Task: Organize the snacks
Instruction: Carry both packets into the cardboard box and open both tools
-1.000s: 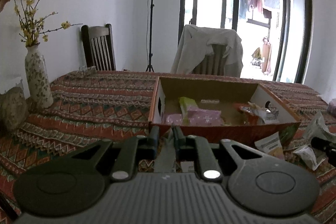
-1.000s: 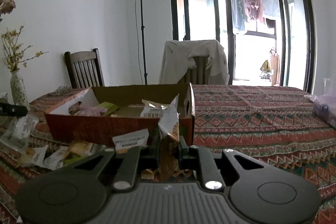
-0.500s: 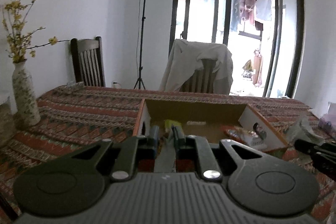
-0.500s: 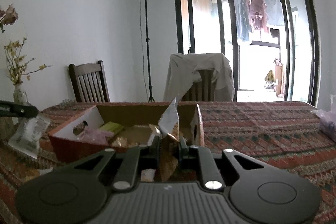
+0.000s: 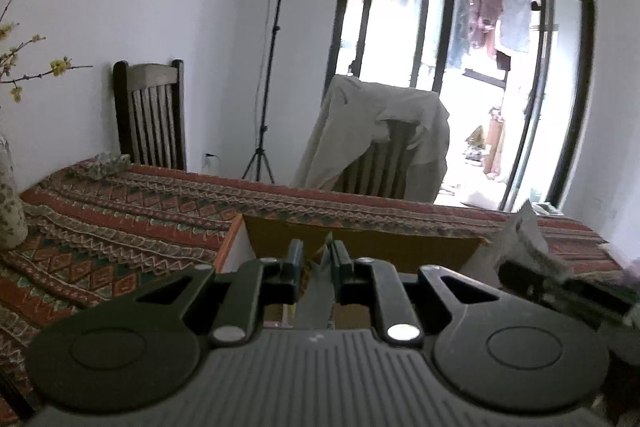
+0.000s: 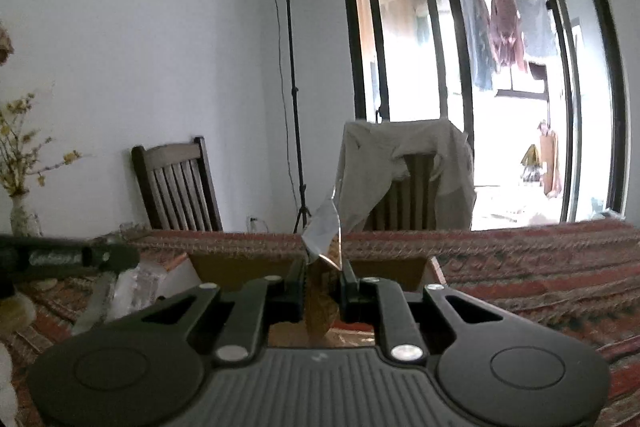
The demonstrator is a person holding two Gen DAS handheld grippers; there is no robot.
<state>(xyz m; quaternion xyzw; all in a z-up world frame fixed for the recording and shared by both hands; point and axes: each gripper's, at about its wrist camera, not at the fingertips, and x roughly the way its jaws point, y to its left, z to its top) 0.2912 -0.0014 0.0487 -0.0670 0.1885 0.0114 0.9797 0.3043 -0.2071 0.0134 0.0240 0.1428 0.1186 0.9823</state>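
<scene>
My left gripper [image 5: 317, 253] is shut on a thin clear snack packet [image 5: 316, 295] and holds it above the near edge of the open cardboard box [image 5: 360, 241]. My right gripper [image 6: 323, 269] is shut on a silver and brown snack packet [image 6: 322, 259], also raised over the box [image 6: 240, 265]. The right gripper and its packet show at the right of the left wrist view [image 5: 524, 263]. The left gripper with its clear packet shows at the left of the right wrist view [image 6: 100, 267]. The box's contents are hidden behind the grippers.
The table carries a red patterned cloth [image 5: 120, 211]. A flower vase [image 6: 22, 219] stands at its left end. A wooden chair [image 5: 150, 115], a chair draped with a cloth [image 5: 380, 143] and a lamp tripod [image 5: 264, 131] stand behind the table.
Both grippers have risen and tilted up with their packets. The box has sunk low in both views, and the loose packets on the table have dropped out of sight.
</scene>
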